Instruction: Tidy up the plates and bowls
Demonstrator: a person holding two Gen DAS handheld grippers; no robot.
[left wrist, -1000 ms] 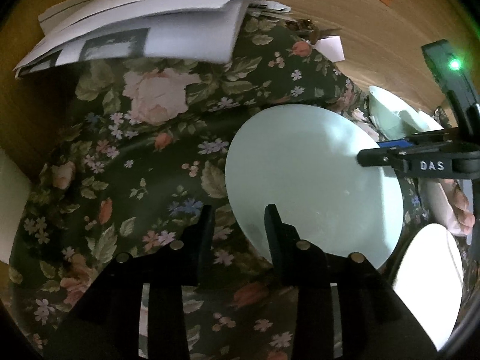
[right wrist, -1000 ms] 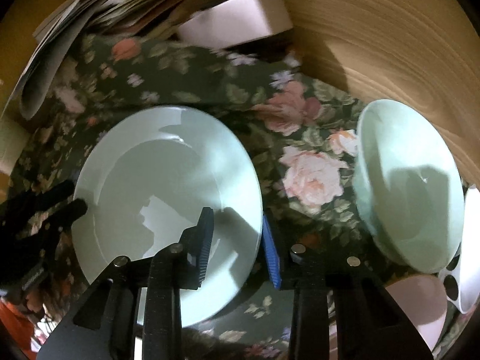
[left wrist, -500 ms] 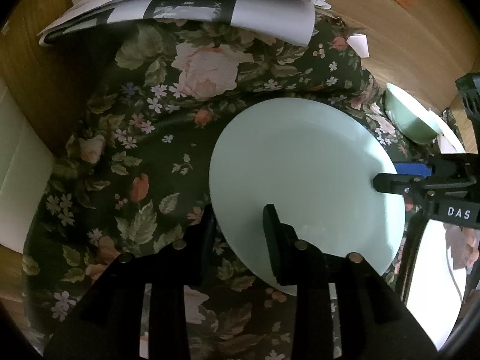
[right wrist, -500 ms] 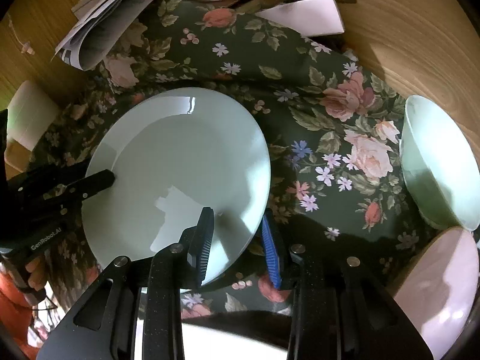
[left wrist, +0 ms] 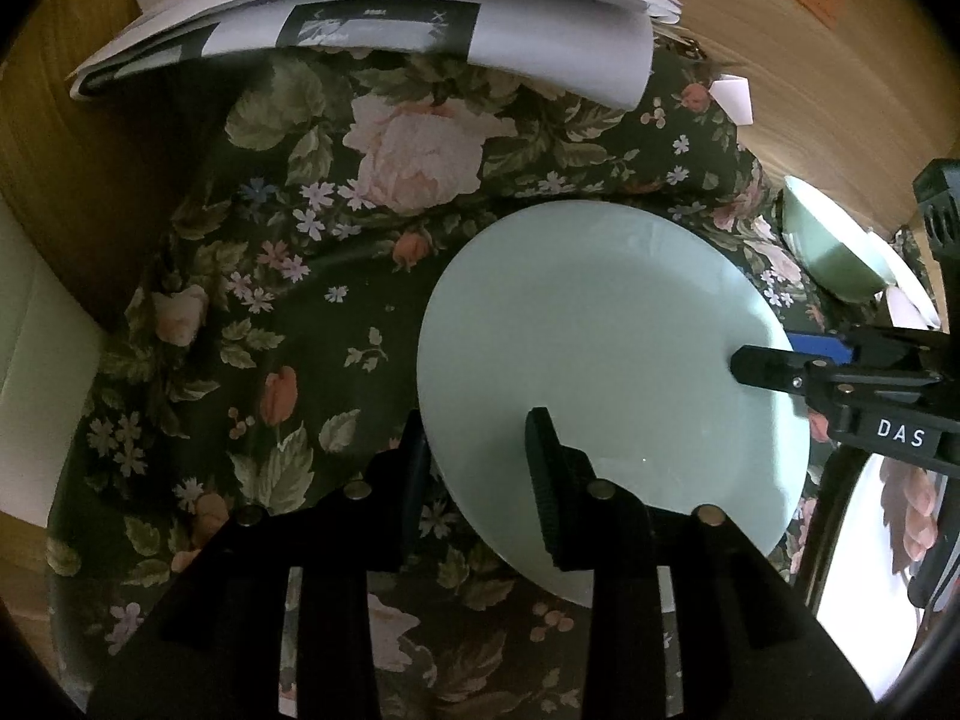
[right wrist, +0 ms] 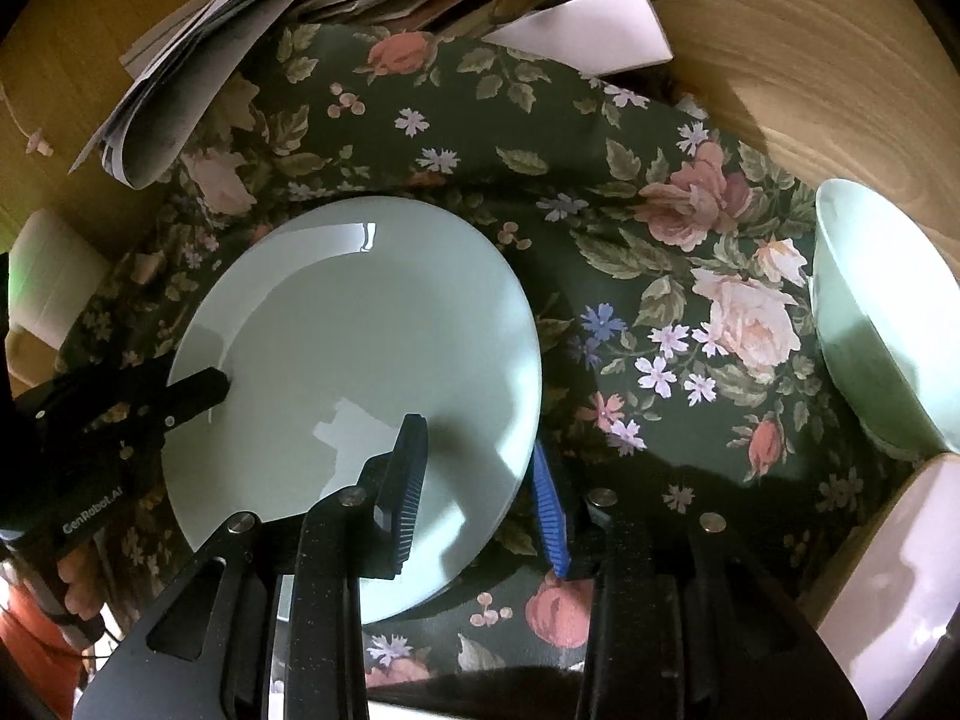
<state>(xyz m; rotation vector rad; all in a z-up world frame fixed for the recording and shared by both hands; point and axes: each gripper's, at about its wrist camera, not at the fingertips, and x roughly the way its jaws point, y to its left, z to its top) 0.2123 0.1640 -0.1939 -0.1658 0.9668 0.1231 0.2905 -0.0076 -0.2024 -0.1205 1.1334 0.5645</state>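
The task looks barely begun, since the pale green plate [right wrist: 360,372] rides above the flowered cloth [right wrist: 600,192], pinched by its opposite rims in the left gripper [left wrist: 477,468] and right gripper [right wrist: 480,474], both angled steeply downward, while the green bowl [right wrist: 876,324] waits unsorted nearby.

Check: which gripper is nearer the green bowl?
Right. The right gripper straddles the plate's edge on the green bowl's side; the left gripper straddles the opposite edge.
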